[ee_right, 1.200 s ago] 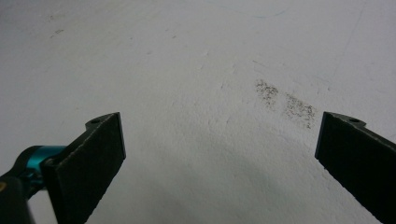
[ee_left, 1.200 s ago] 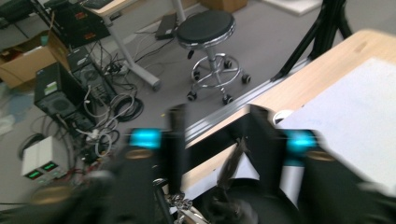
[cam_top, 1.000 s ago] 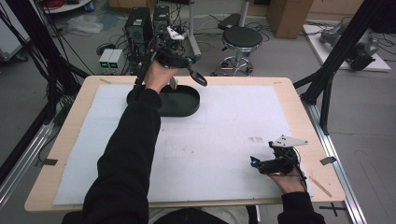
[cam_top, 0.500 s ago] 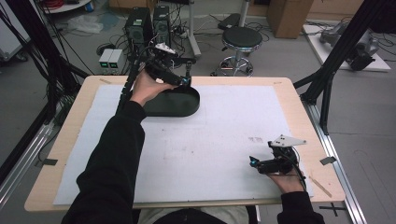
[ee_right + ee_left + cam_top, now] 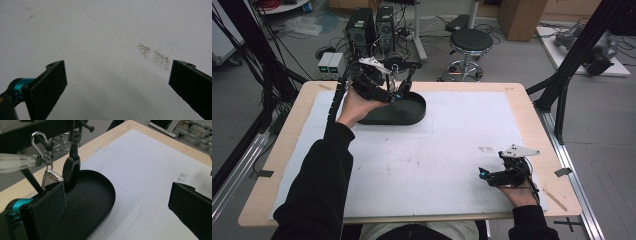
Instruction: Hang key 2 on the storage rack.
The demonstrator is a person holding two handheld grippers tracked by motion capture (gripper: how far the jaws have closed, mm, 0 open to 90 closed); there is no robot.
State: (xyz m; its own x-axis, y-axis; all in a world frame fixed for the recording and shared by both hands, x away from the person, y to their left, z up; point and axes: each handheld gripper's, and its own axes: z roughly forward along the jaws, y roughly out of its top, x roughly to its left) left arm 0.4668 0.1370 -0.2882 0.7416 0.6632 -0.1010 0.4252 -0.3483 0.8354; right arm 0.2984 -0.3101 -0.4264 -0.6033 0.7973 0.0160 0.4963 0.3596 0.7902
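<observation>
Left gripper released, jaws just opened; keys hang at upper left over tray, apparently snagged, drop unfinished; right gripper released, idle on worktop.

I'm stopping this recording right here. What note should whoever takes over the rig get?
Left gripper: open over the black tray; its jaws have just been opening.
Key bunch: beside one jaw, not pinched between the pads, hanging above the tray. I cannot tell whether it is snagged or dropping.
Right gripper: open, empty, low over the white mat.
Done: keys brought over the tray and let go.
Left: probably check that the keys land in the tray, then draw the left gripper clear.
</observation>
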